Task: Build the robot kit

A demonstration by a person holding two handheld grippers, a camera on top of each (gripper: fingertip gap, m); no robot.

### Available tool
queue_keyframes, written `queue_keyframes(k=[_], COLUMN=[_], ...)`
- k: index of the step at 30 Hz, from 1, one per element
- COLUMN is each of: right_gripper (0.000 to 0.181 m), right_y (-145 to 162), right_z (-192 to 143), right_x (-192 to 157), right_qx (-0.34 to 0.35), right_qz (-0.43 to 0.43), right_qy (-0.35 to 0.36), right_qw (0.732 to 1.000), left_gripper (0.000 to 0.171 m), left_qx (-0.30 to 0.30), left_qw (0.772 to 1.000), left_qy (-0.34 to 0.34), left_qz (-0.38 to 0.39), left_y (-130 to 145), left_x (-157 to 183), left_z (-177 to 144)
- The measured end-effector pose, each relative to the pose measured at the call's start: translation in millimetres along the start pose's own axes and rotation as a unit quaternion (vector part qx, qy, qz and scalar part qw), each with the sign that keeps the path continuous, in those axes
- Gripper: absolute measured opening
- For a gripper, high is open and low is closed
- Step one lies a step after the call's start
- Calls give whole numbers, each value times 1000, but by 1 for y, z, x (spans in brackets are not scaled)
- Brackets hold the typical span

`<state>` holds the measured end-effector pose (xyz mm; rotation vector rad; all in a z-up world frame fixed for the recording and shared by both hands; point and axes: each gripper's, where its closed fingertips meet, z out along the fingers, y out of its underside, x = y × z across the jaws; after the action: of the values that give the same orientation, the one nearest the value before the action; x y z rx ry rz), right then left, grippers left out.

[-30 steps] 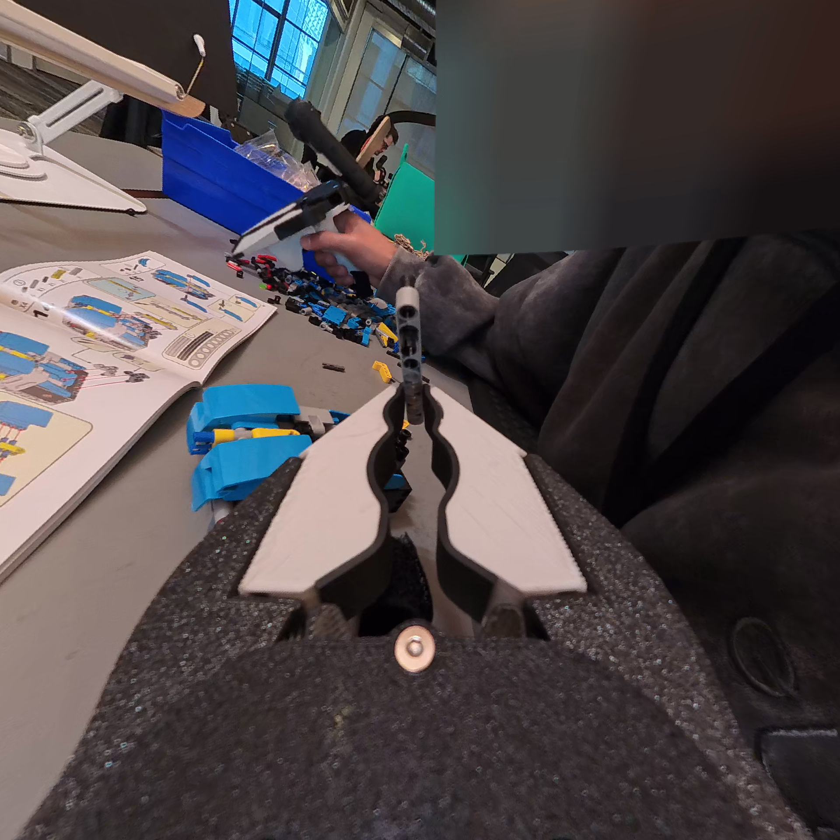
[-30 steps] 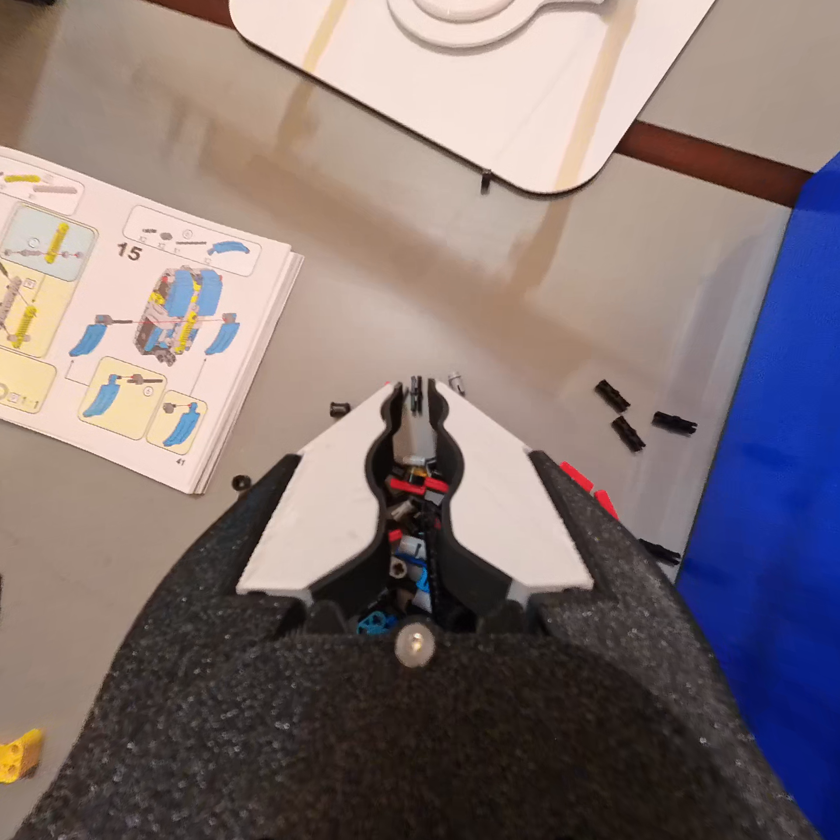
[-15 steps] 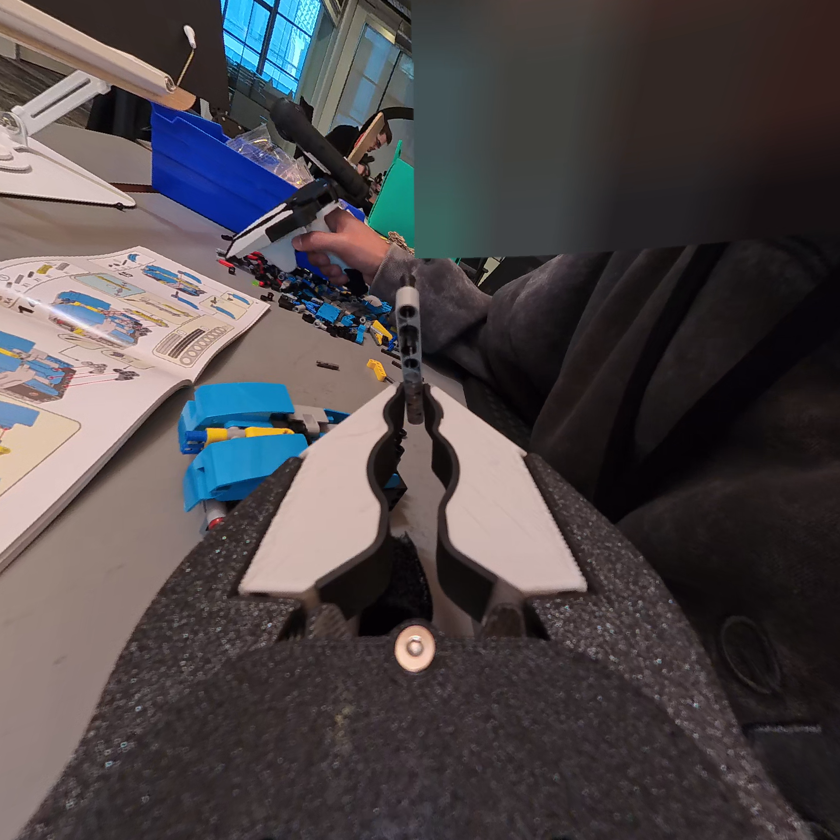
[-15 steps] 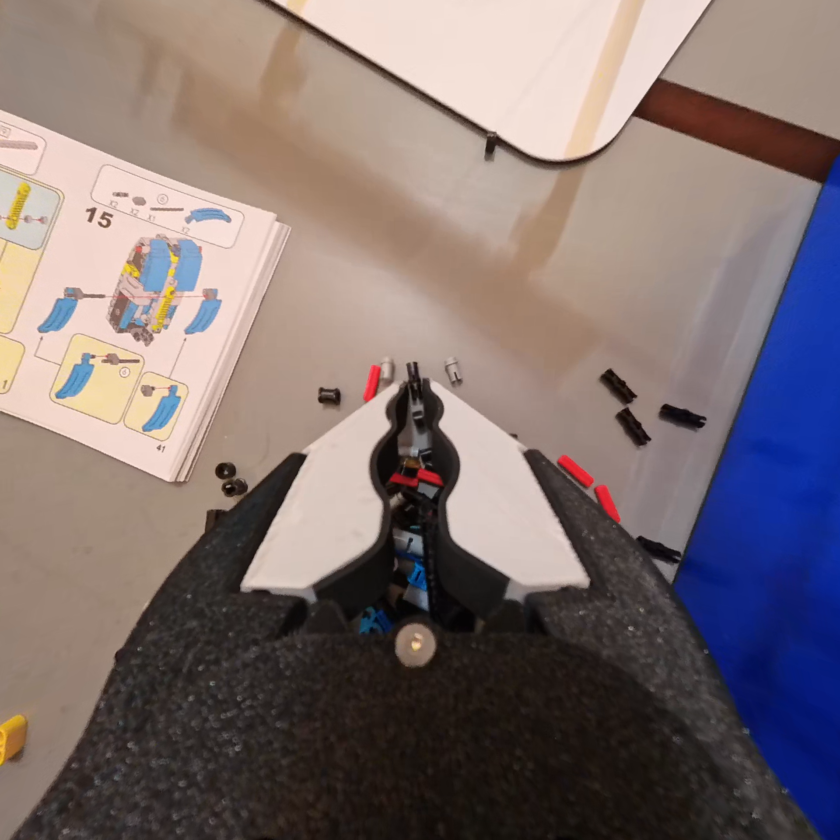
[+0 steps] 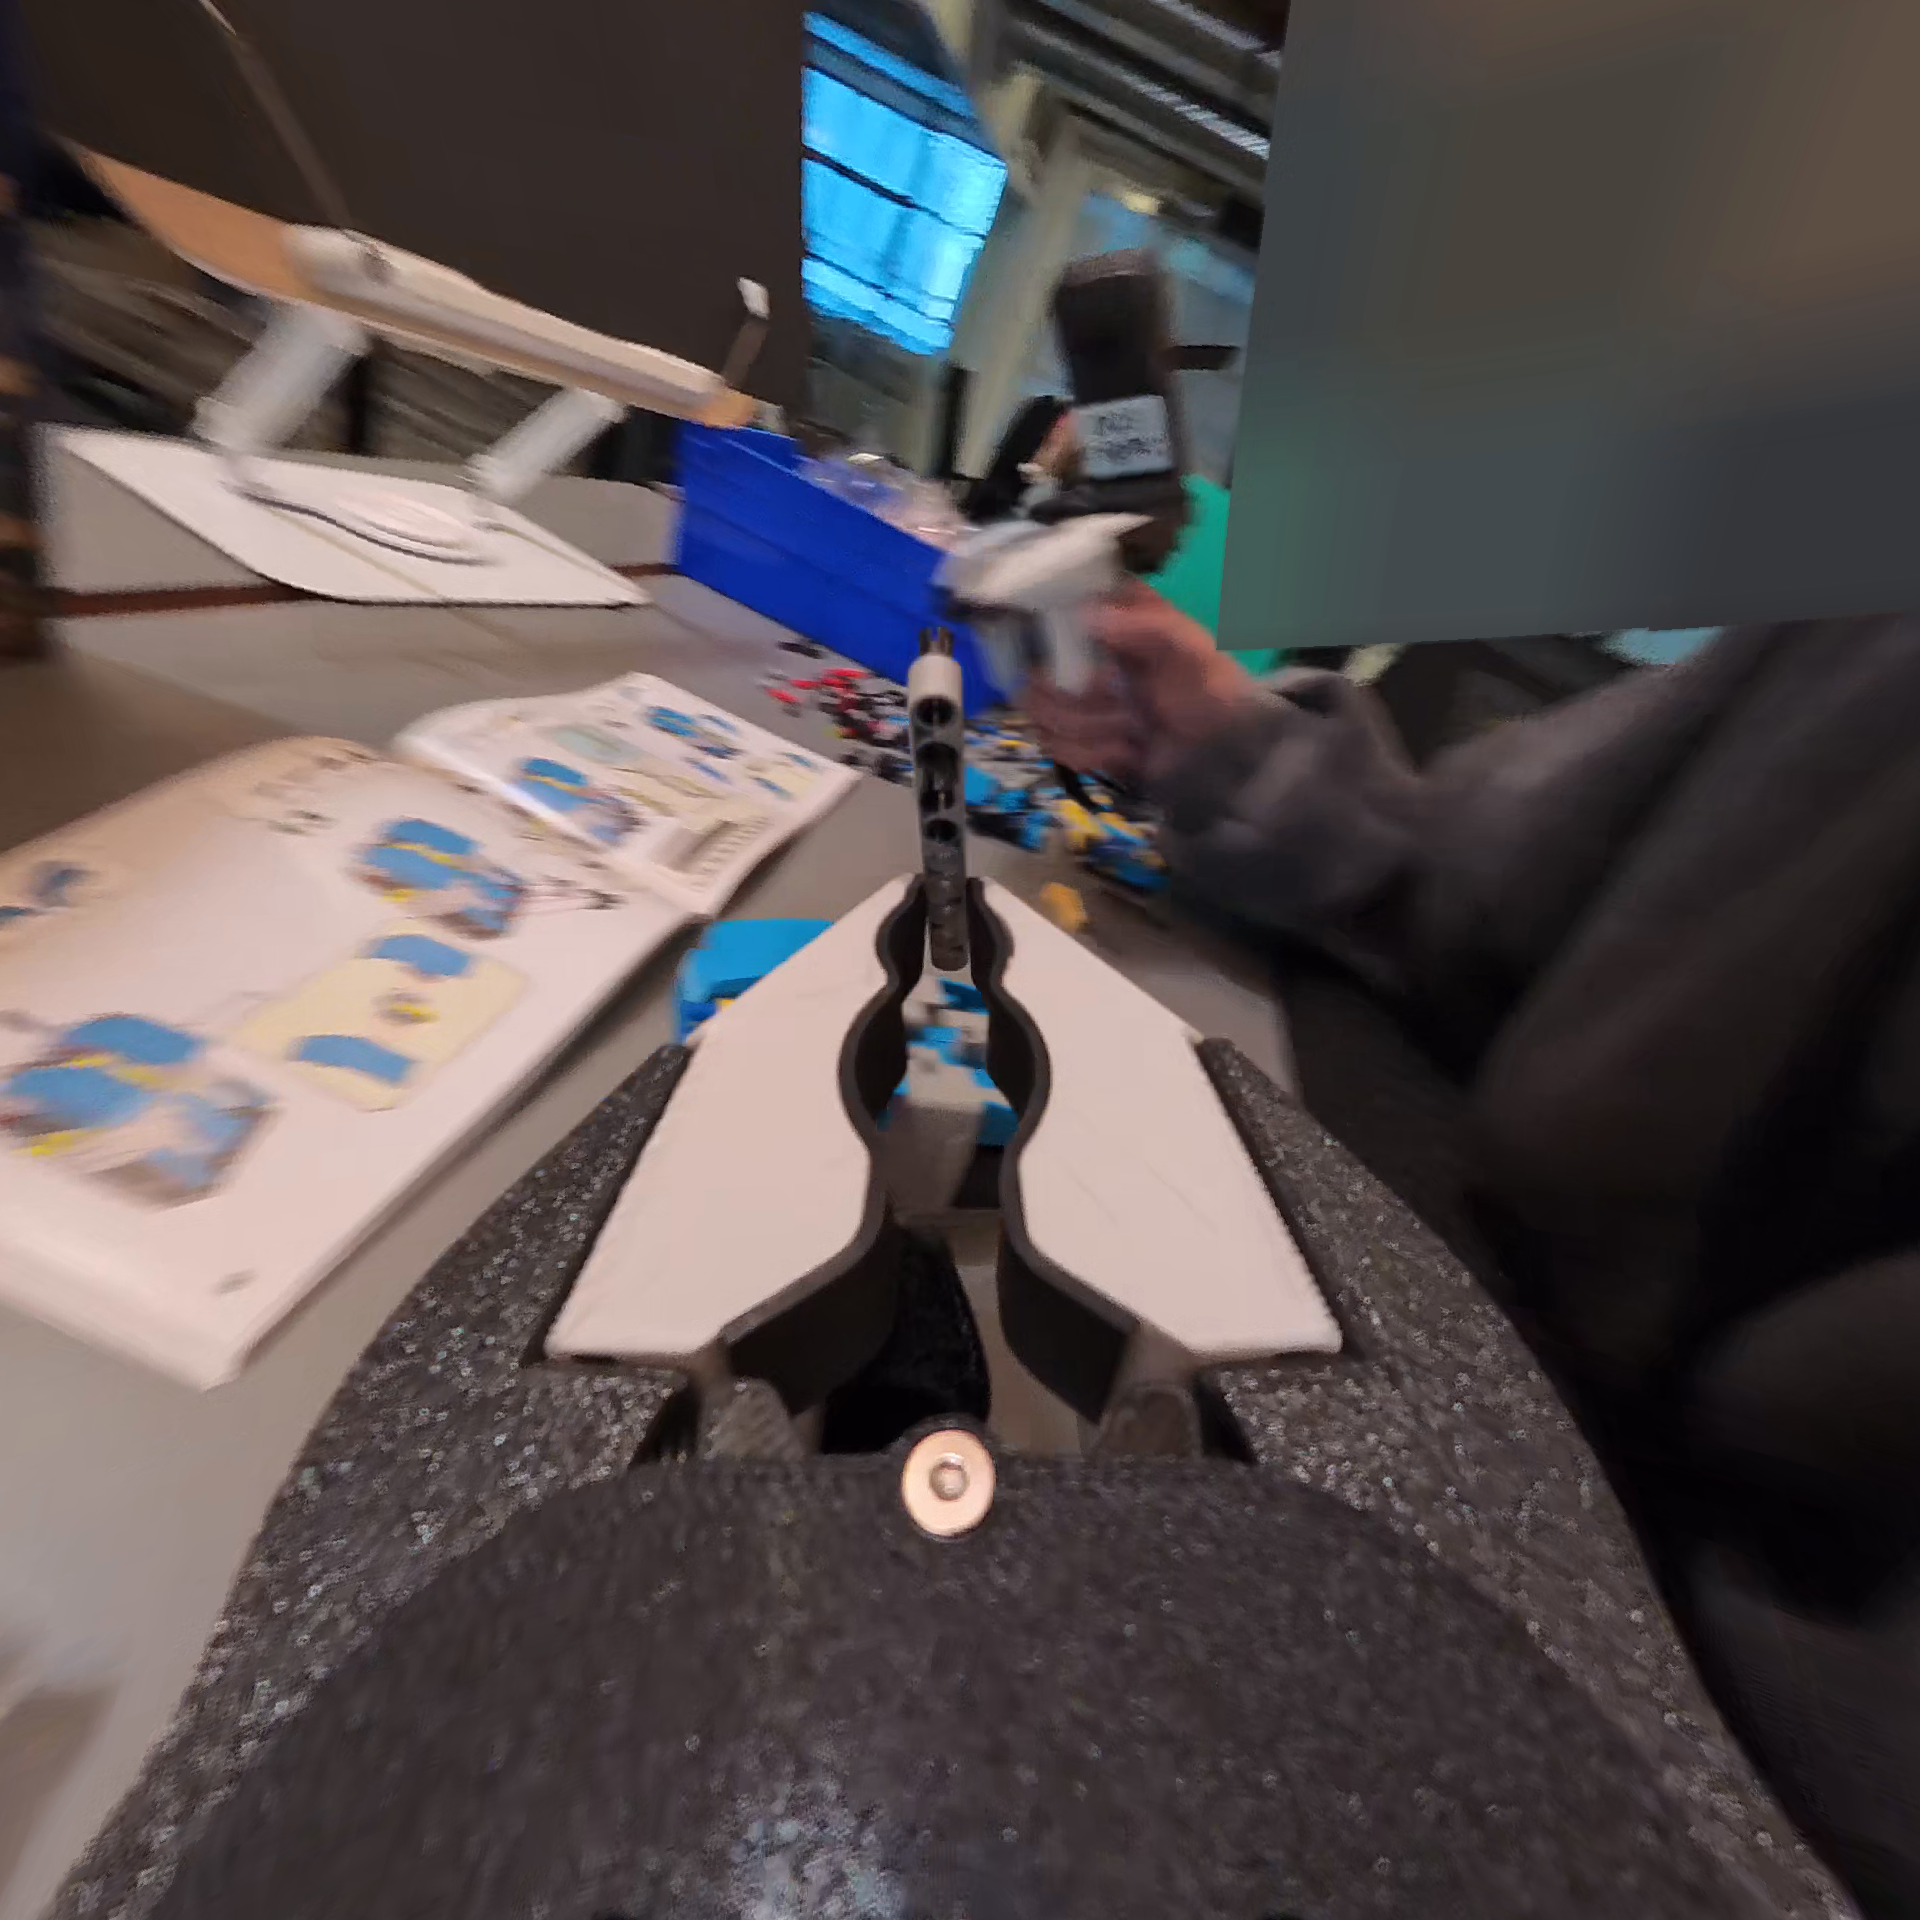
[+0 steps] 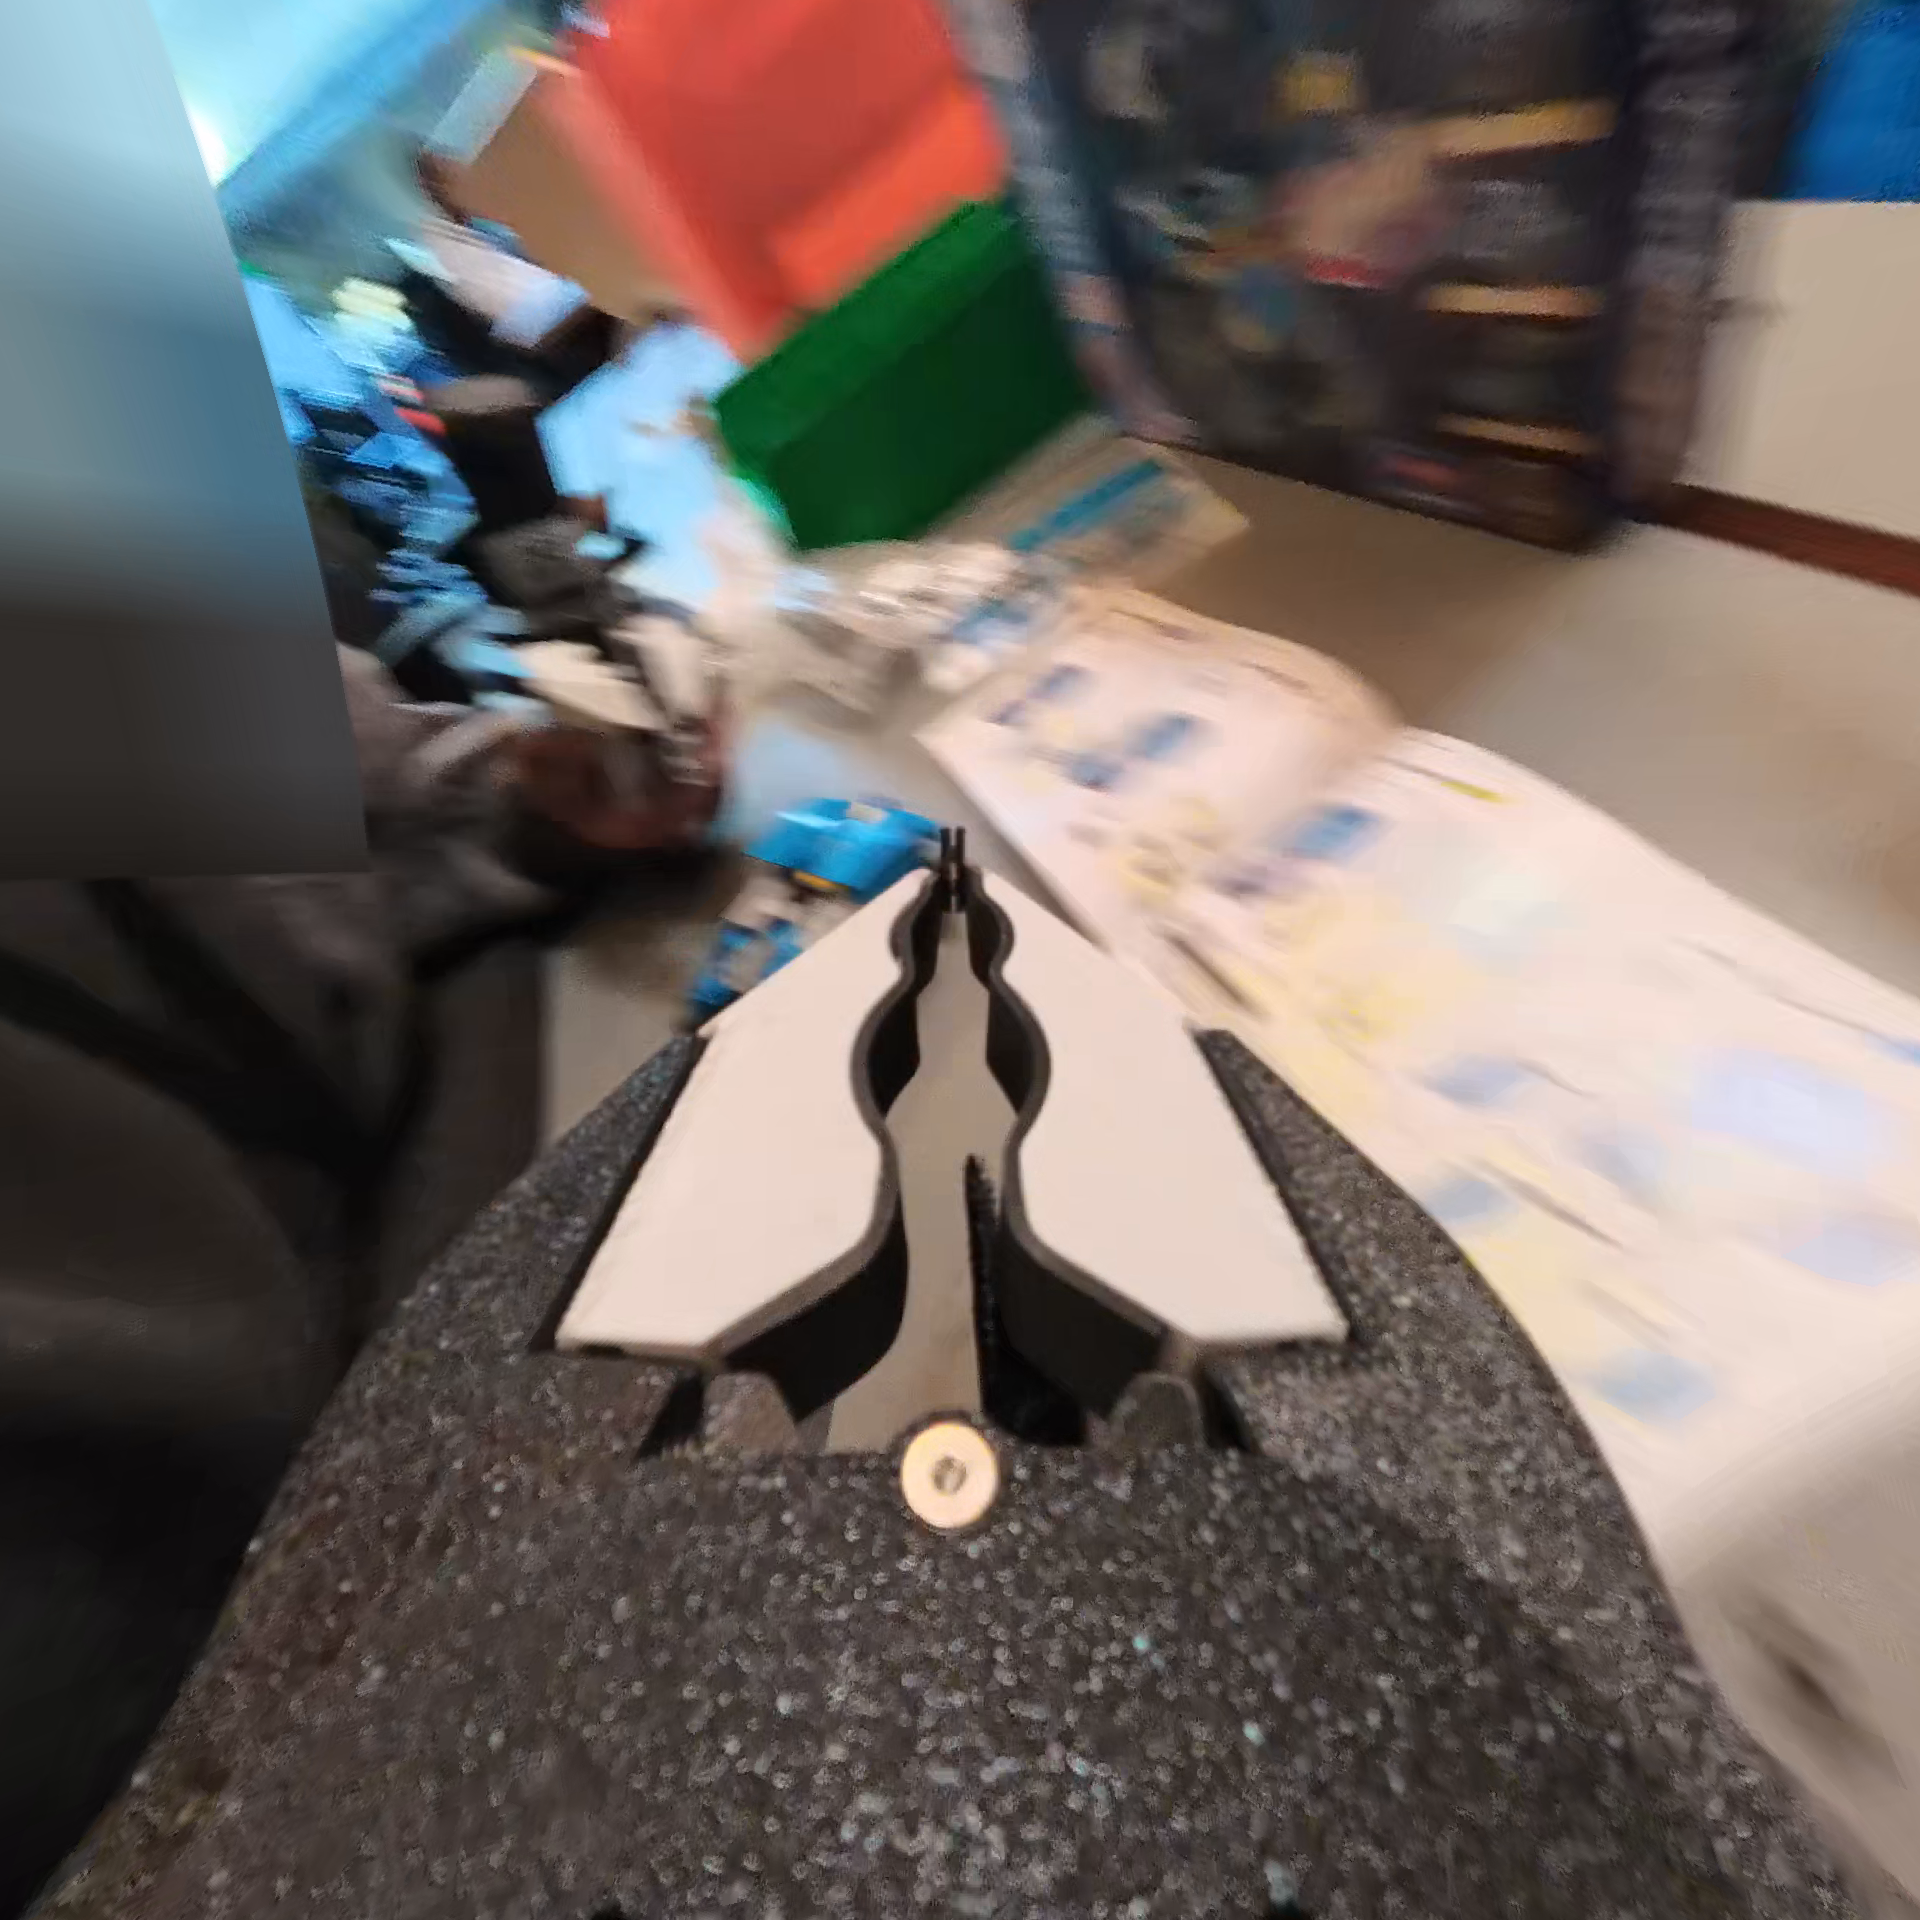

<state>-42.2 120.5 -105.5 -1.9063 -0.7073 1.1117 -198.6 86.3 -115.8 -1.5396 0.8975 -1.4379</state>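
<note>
Left gripper (image 5: pixel 943 914) pinches a slim grey plastic beam with a row of round holes (image 5: pixel 935 774), upright, above the grey tabletop (image 5: pixel 343 644) near its front edge. Right gripper (image 6: pixel 951 899) is pressed together on a tiny black plastic pin (image 6: pixel 953 850). I judge pin into beam: square the pin to a hole, press straight, left firm. I hold both low, tips forward. Open white instruction booklet (image 5: pixel 343 935) lies left; blue plastic brick model (image 6: pixel 831 847) just beyond. Views blurred.

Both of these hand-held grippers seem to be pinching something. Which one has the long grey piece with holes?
The left hand-held gripper: a grey holed beam stands up from its tips. The right hand-held gripper pinches only a tiny black pin.
</note>
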Motion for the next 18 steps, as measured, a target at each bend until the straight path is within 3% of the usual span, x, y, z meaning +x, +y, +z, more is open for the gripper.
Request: queue_keyframes(k=[3, 5, 7, 15, 18], right_gripper=[4, 5, 5, 4, 4], right_y=[10, 25, 22, 19, 24], right_z=[64, 96, 113, 131, 136], right_x=[-80, -104, -124, -125, -117], right_qx=[-8, -43, -31, -6, -18], right_qz=[2, -20, -19, -38, -22], right_qy=[-121, -130, -145, -81, -60], right_qw=[993, 990, 989, 996, 998], left_gripper=[7, 7, 7, 6, 7], left_qx=[6, 8, 6, -7, -31], left_qw=[998, 995, 992, 980, 963], left_qy=[-41, -51, -55, -124, -173], left_qz=[48, 80, 109, 158, 202], left_y=[-5, -8, -7, -3, 1], left_x=[-1, 6, 15, 13, 3], left_z=[-3, -3, -1, -1, -2])
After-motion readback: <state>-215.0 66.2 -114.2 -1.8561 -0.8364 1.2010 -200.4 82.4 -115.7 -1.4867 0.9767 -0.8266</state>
